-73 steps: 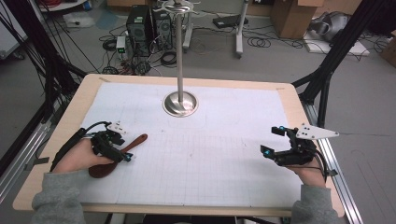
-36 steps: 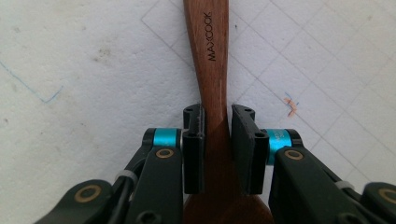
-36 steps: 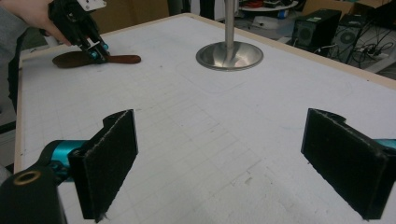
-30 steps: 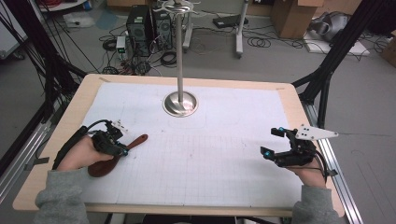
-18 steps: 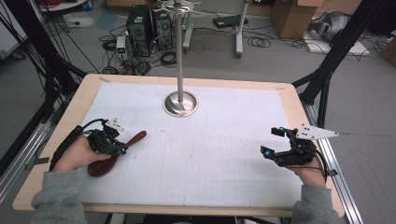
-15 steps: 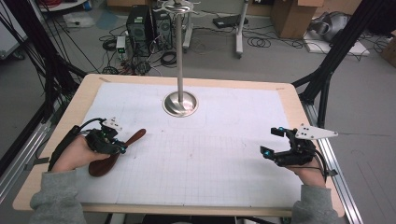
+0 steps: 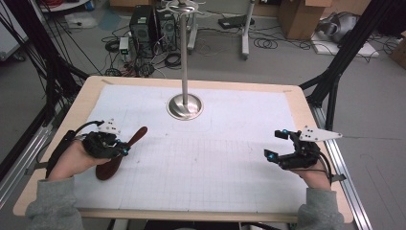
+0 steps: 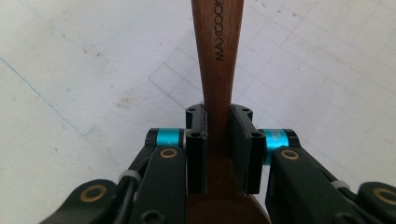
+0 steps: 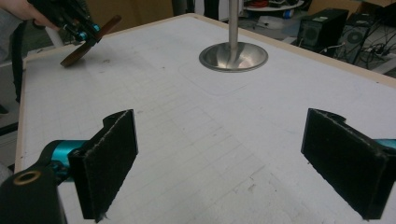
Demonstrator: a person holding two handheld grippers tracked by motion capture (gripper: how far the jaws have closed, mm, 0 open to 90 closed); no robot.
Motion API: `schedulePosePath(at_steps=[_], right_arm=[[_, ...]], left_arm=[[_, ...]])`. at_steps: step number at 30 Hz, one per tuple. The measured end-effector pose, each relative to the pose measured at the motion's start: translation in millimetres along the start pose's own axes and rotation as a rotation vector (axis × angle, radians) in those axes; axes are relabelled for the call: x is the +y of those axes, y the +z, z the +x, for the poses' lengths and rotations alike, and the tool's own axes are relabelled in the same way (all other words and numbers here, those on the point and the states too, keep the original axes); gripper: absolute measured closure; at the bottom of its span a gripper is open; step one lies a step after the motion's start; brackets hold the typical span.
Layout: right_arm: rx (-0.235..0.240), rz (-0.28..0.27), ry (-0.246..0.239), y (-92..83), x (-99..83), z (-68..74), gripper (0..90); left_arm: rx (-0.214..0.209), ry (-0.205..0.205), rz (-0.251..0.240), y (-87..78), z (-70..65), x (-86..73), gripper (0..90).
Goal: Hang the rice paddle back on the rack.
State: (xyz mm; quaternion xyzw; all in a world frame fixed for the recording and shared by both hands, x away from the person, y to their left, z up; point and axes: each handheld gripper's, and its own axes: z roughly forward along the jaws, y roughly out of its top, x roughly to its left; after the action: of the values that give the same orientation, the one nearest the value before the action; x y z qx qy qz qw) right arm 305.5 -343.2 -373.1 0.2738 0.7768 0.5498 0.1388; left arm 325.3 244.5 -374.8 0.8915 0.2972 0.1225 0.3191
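Wooden spatula (image 7: 120, 153) sits clamped by its handle in my left gripper (image 7: 123, 149), near the table's (image 7: 239, 88) left edge. My right gripper (image 7: 274, 144) hovers with jaws wide apart, holding nothing.

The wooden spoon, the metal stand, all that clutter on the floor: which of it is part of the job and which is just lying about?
In the job:
- wooden spoon, clamped by its handle
- left gripper, shut on it
- metal stand, possibly its target

Lying about:
- right gripper, open, idle
- computer towers
- cardboard box
- floor cables
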Motion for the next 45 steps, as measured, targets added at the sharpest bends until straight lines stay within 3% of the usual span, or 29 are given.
schedulePosePath(at_steps=[9, 14, 20, 25, 35, 38, 41, 45], right_arm=[[0.01, 0.001, -0.006, 5.3, 3.4, 0.3, 9.6], [0.02, -0.003, -0.012, 8.5, 5.0, 0.4, 9.6], [0.029, -0.006, -0.012, 9.7, 5.9, 0.0, 9.6], [0.032, -0.026, -0.009, 8.0, 7.6, -1.1, 9.6], [0.036, -0.028, -0.007, 10.0, 7.7, -2.9, 9.6], [0.038, -0.031, -0.009, 9.8, 8.0, -2.9, 9.6], [0.04, -0.03, -0.005, 9.5, 8.3, -2.9, 9.6], [0.041, -0.027, -0.004, 10.3, 8.3, -3.2, 9.6]], left_arm=[[0.027, 0.018, -0.13, -16.8, -3.1, -1.4, 76.9], [0.044, 0.01, -0.162, -21.5, -4.2, -0.5, 76.9], [0.035, 0.005, -0.2, -23.8, -4.6, 6.8, 77.0], [0.053, 0.031, -0.185, -21.1, -4.6, 17.8, 77.1], [0.051, 0.015, -0.202, -28.1, 5.5, 33.0, 77.2], [0.028, -0.003, -0.214, -31.2, 10.8, 36.0, 77.2], [-0.026, -0.039, -0.269, -35.0, 18.0, 38.4, 77.2], [-0.014, -0.044, -0.27, -36.3, 24.9, 43.1, 77.2]])
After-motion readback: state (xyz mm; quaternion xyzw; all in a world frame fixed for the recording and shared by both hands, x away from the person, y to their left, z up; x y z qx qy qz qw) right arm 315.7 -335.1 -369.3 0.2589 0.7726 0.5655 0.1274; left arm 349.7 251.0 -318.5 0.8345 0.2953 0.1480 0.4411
